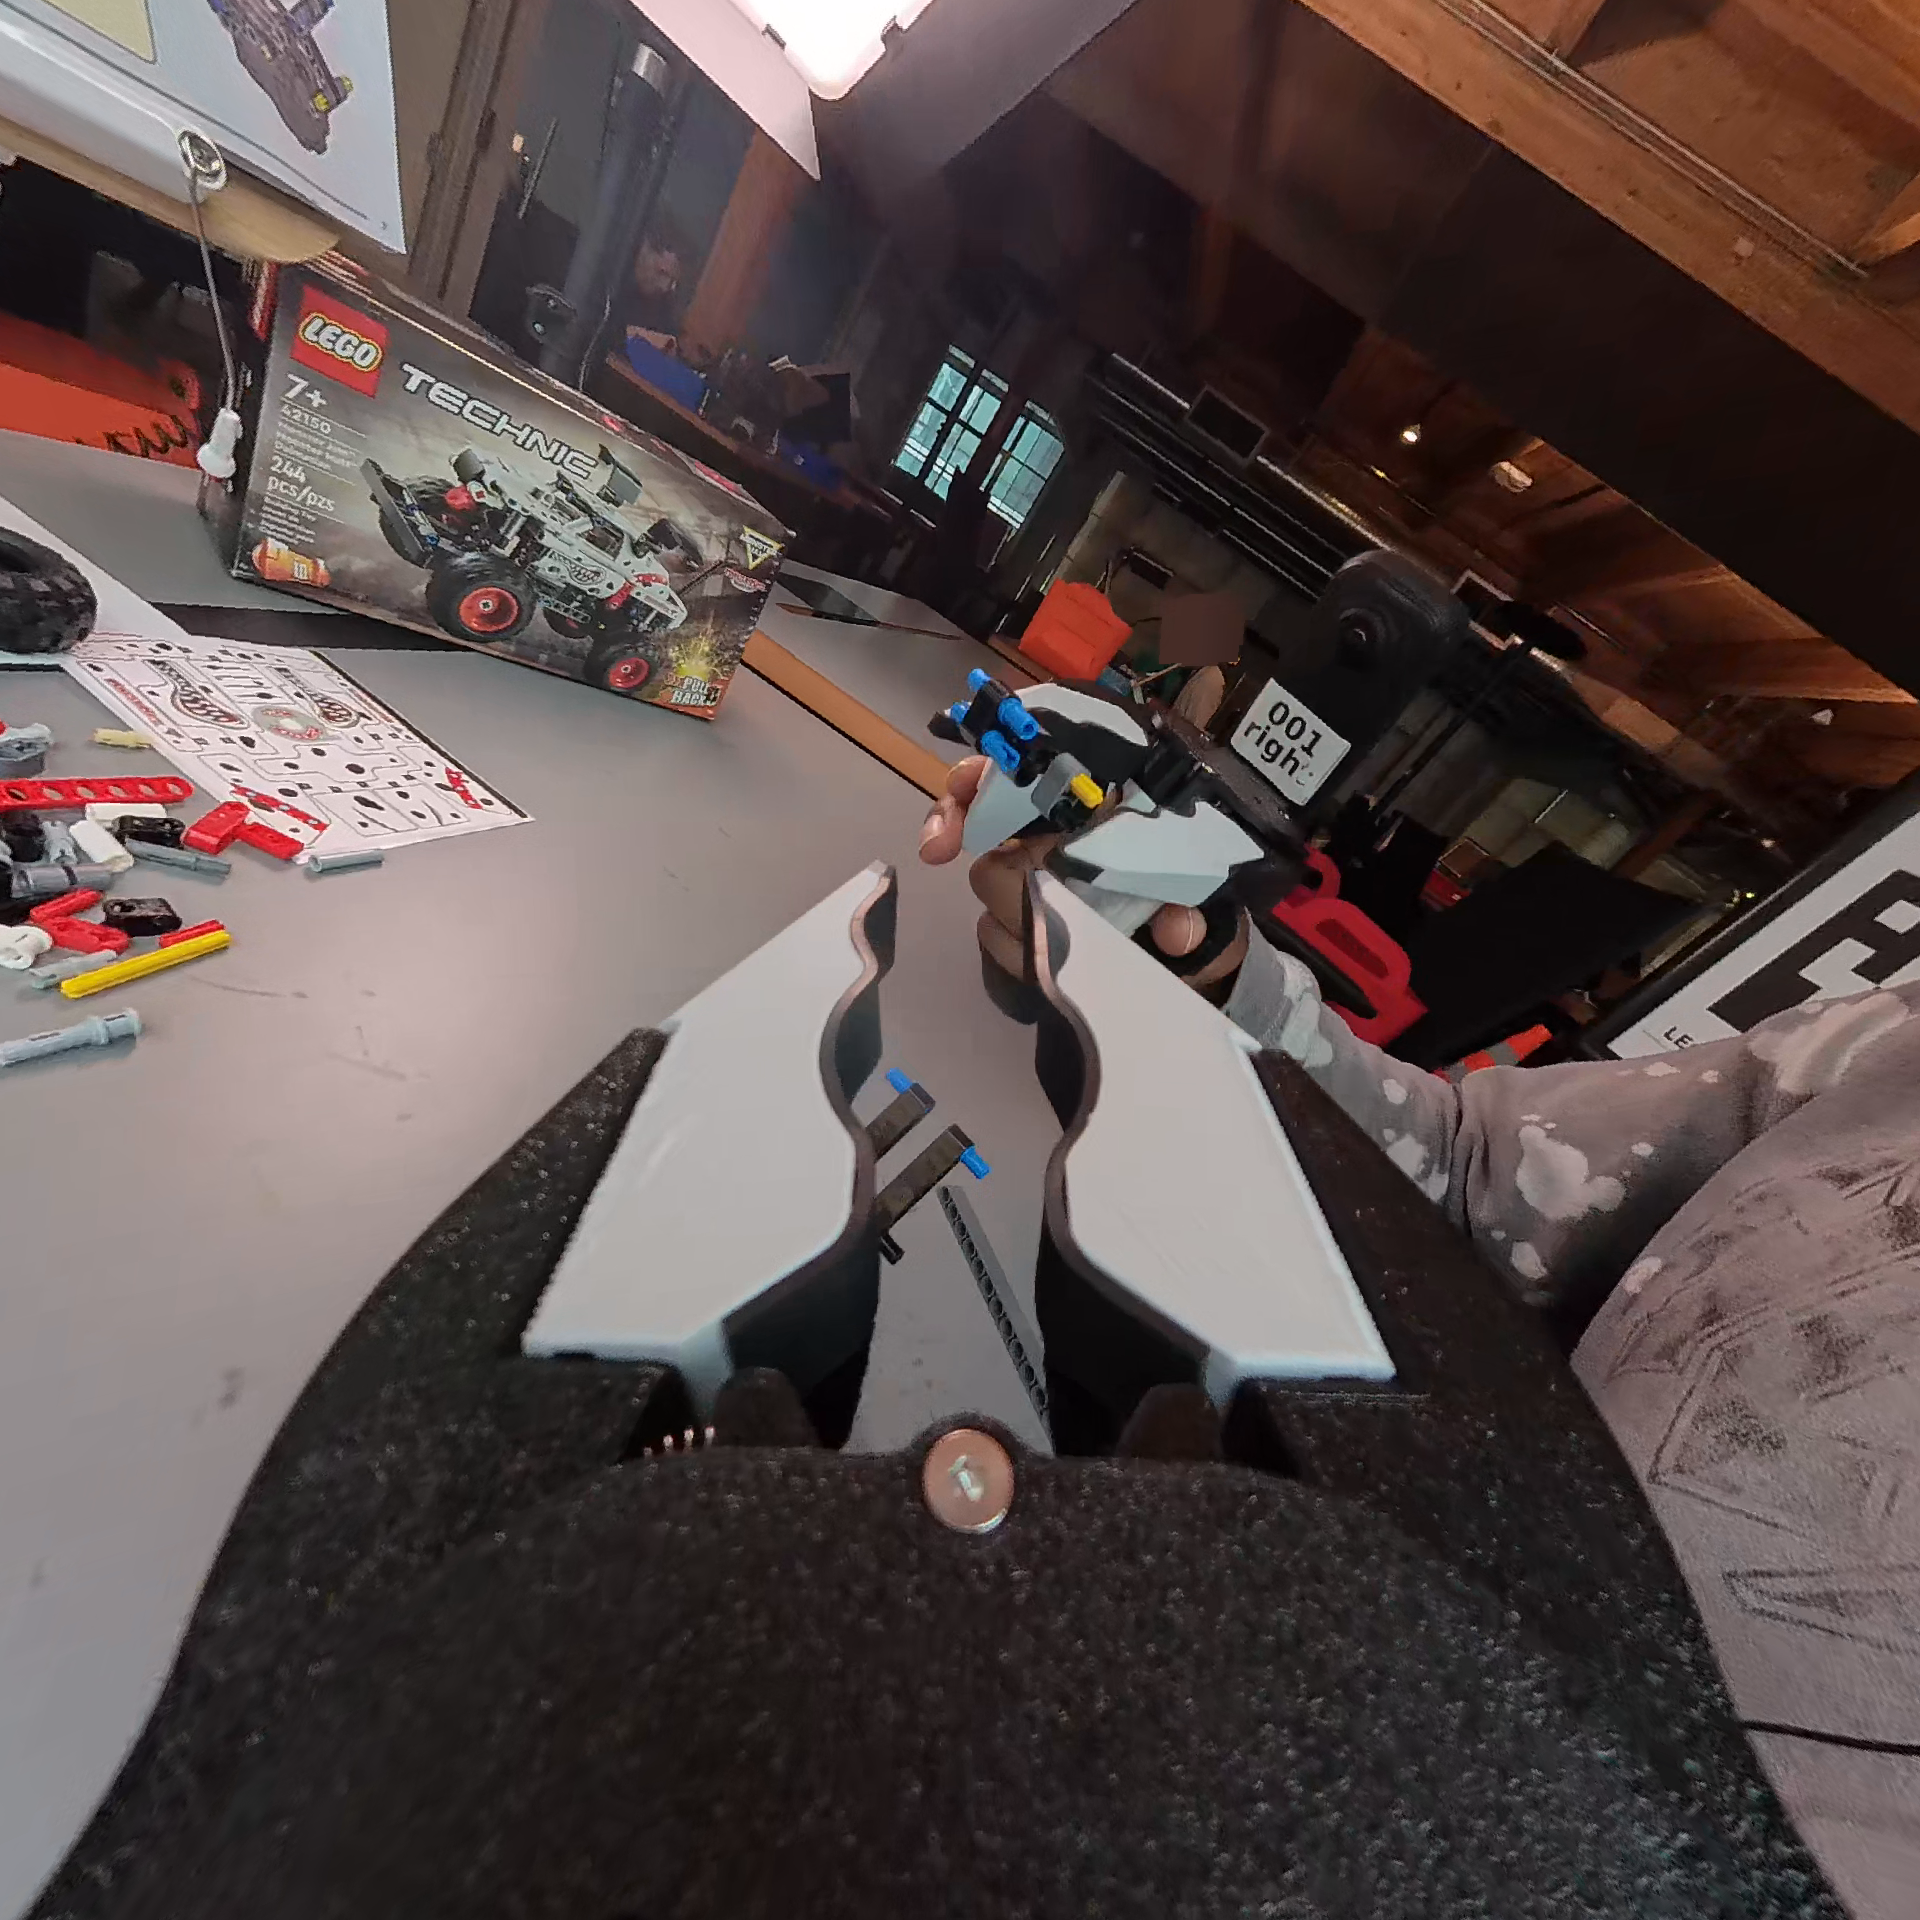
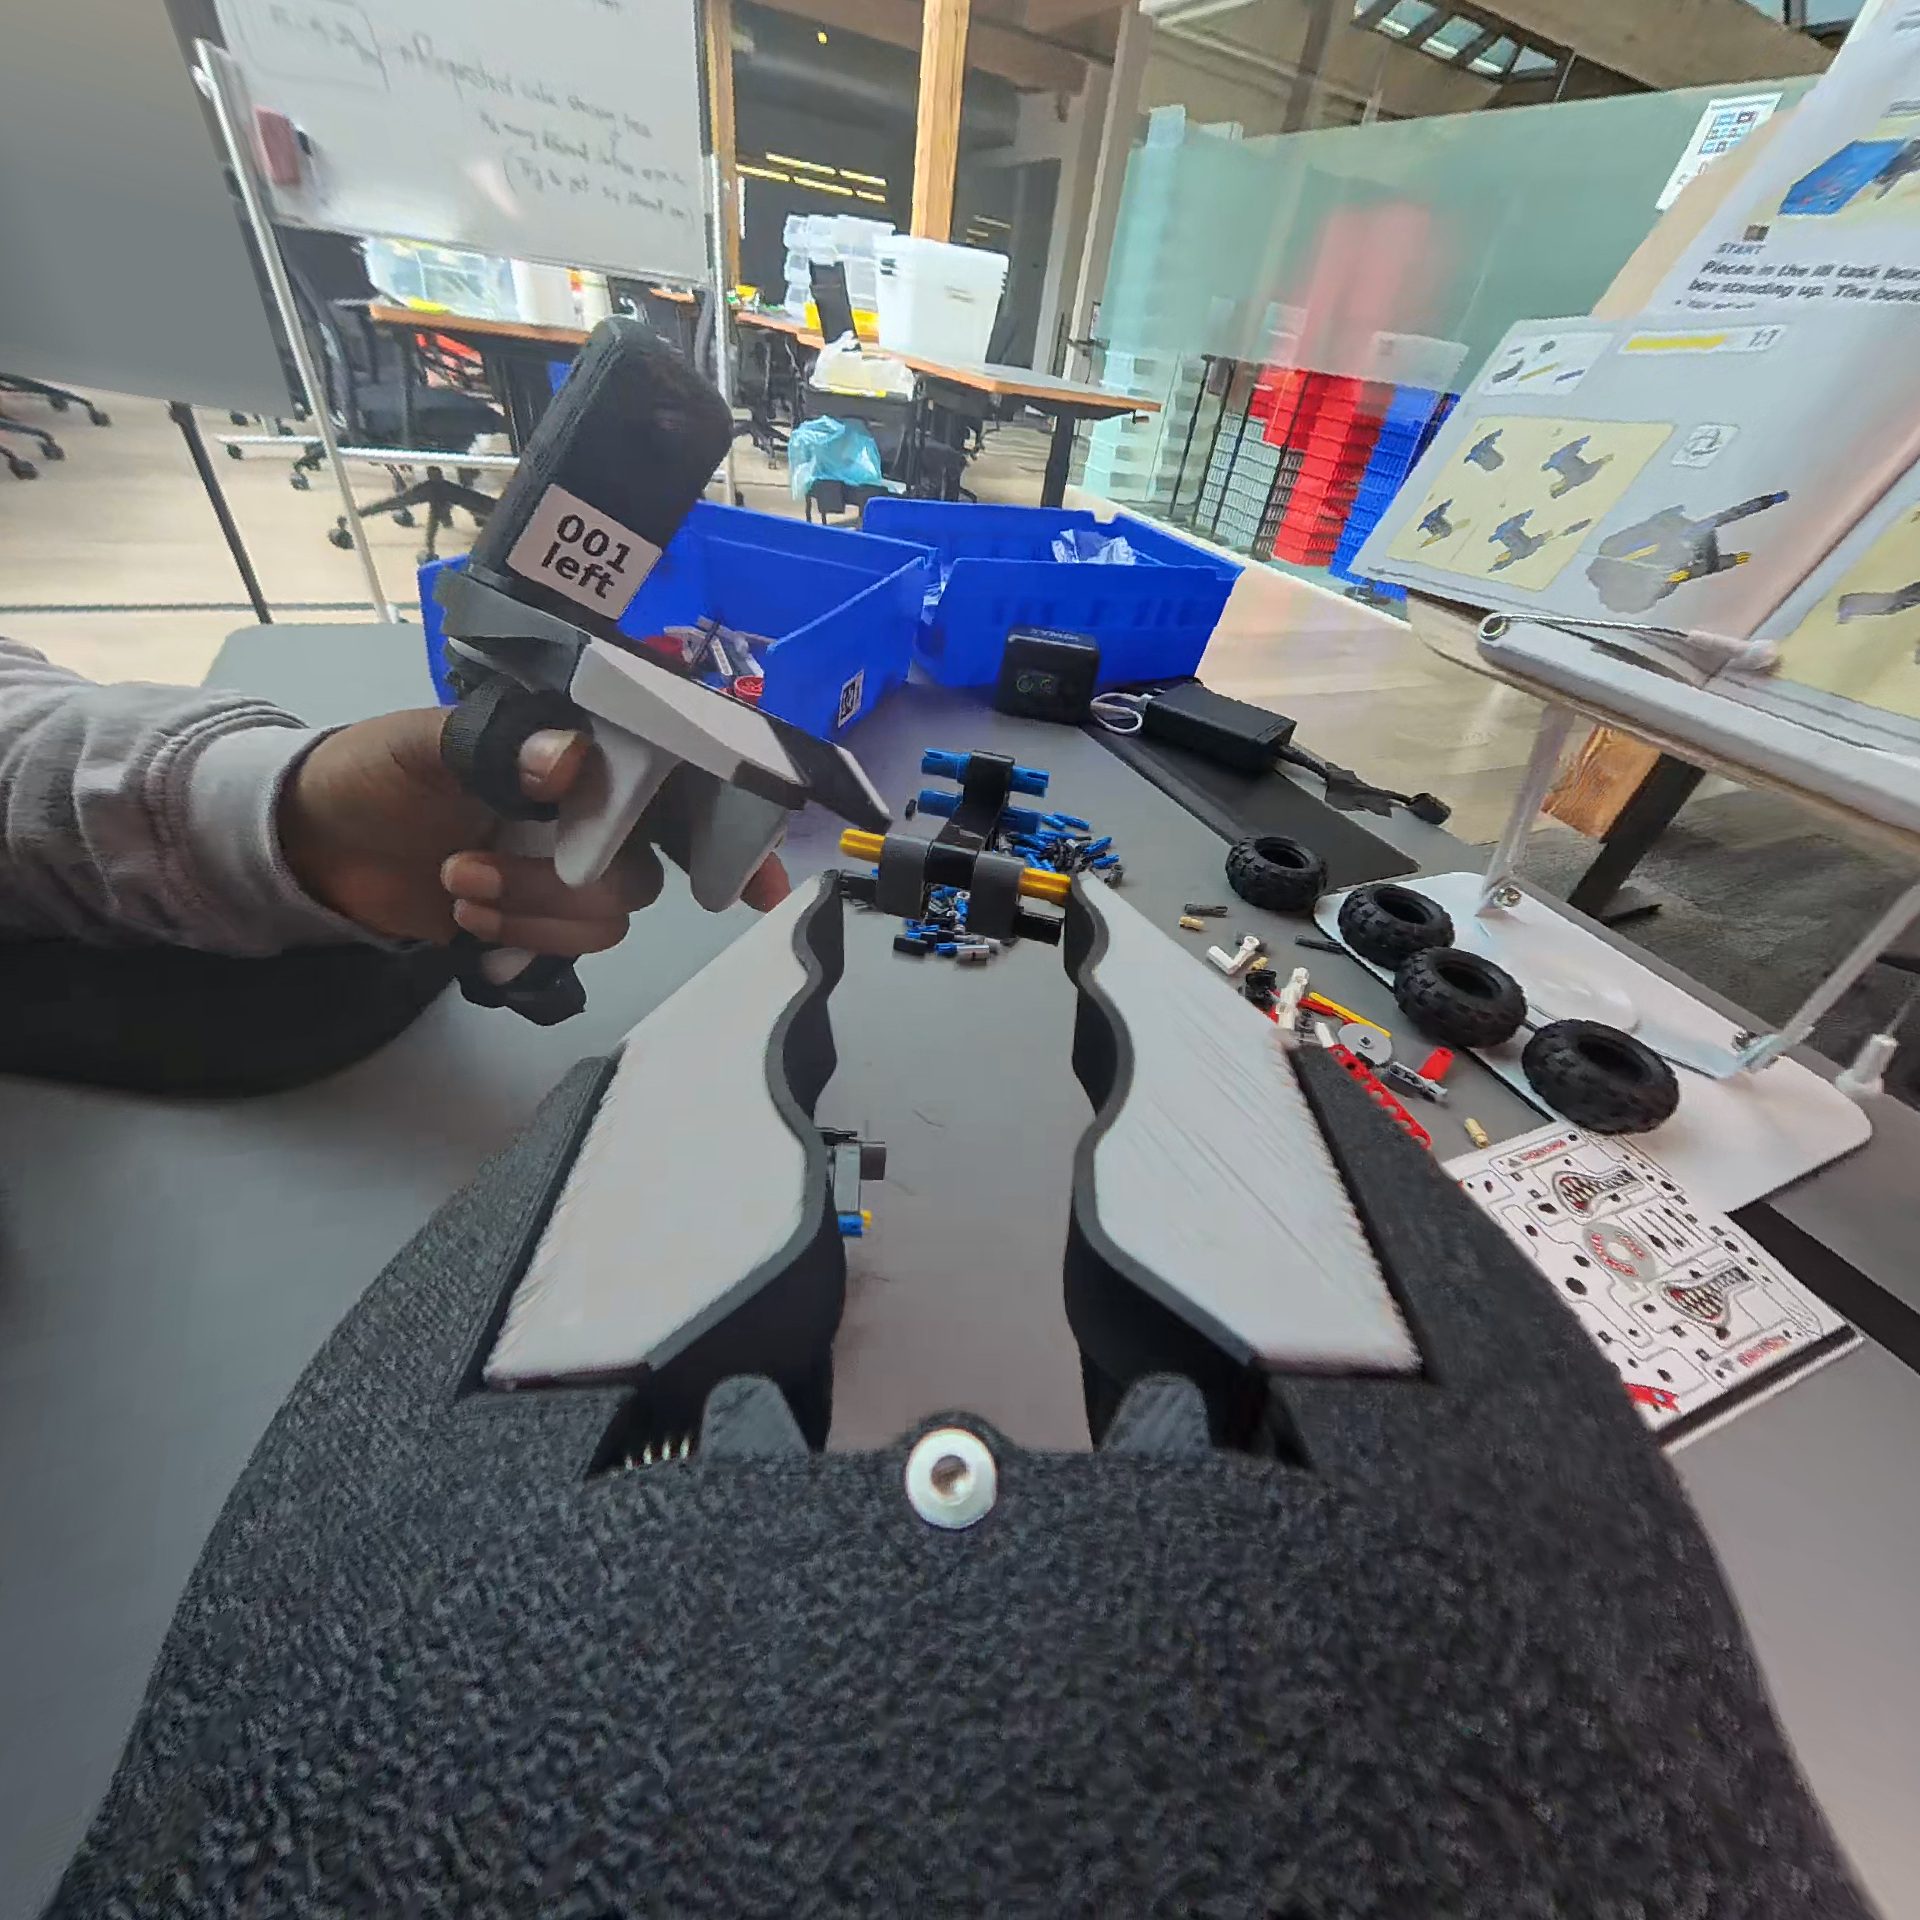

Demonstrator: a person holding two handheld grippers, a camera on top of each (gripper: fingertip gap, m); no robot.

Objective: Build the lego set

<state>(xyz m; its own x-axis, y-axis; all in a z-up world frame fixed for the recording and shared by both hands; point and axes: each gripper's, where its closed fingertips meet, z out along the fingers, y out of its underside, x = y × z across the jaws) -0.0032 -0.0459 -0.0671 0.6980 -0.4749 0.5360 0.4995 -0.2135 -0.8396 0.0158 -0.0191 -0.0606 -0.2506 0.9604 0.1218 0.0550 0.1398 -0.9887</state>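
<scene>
— How many grippers are seen?

— Two. The left gripper (image 1: 961,883) is held with its fingers apart, and nothing is gripped between them. The right gripper (image 2: 956,899) is squeezed onto the lego piece (image 2: 966,831) at its fingertips.

— Where is the lego piece kept?

— It is held up above the grey table (image 2: 935,1195), just beside the tip of the left gripper. It is made of black and grey parts, with yellow ends at the sides and blue pins on top.

— How many tires can be counted?

— Four black tires (image 2: 1460,995) are counted, laid in a row on the right.

— And boxes?

— Two blue bins (image 2: 790,613) are set side by side at the far end of the table. A few red and grey parts are seen in the left one. Something crinkly and see-through is seen in the right one (image 2: 1081,603). One lego box (image 1: 499,520) is stood on the table too.

— What else is laid out?

— One sticker sheet (image 2: 1652,1278), one open booklet (image 2: 1621,488) on a stand, and a heap of little blue and black pins (image 2: 1049,842).
</scene>
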